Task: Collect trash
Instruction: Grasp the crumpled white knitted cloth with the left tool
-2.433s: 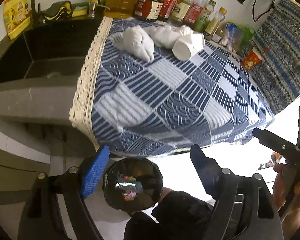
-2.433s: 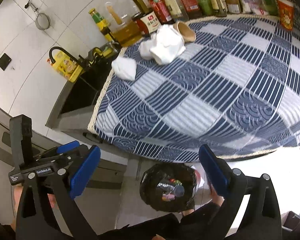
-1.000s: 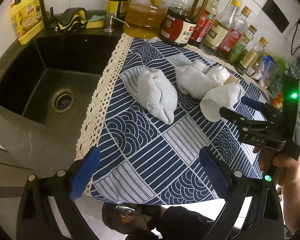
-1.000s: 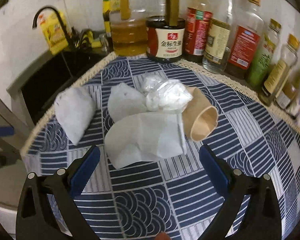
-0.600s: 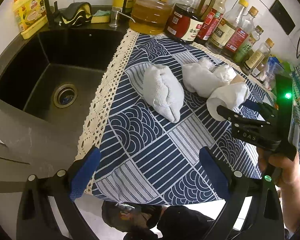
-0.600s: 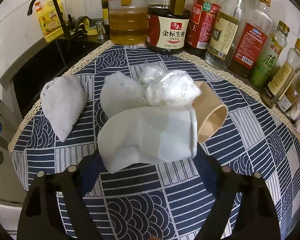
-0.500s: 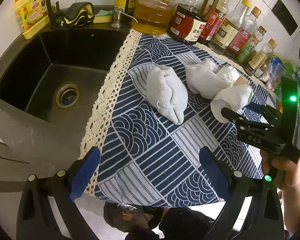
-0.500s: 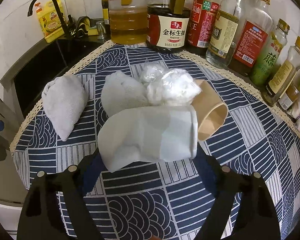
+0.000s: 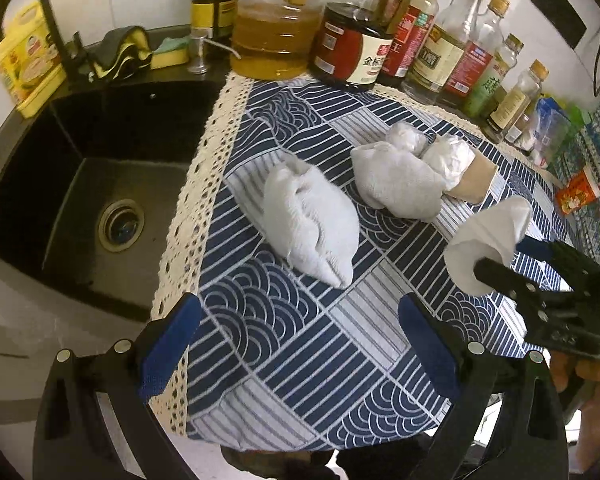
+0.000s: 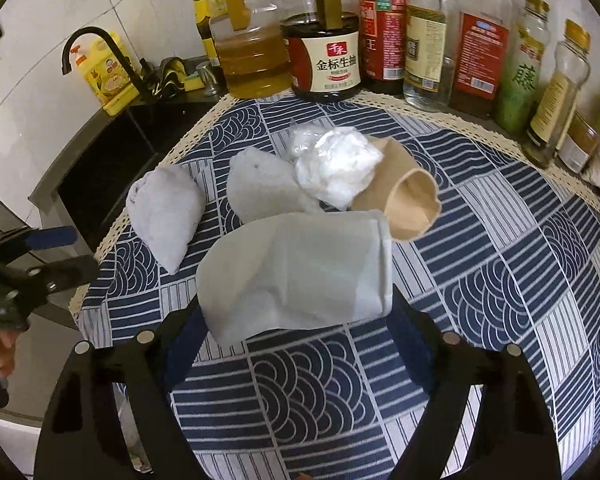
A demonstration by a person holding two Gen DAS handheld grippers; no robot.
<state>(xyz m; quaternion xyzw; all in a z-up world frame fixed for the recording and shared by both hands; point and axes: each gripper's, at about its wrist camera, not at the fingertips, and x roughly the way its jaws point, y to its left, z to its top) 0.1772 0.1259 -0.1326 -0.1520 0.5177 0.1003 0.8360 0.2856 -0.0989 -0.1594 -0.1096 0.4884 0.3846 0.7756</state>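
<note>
right fingers (image 10: pixel 414 342) behind white cup (image 10: pixel 296 272)

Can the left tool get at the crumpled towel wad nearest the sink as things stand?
Probably yes. The left tool is open and empty, and the towel wad lies just ahead with only bare tablecloth between; the right tool holds the white cup off to the side.

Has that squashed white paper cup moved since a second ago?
Yes. The white paper cup, clamped in the right tongs, has lifted off the cloth: it now overlaps the brown cup it lay beside.
</note>
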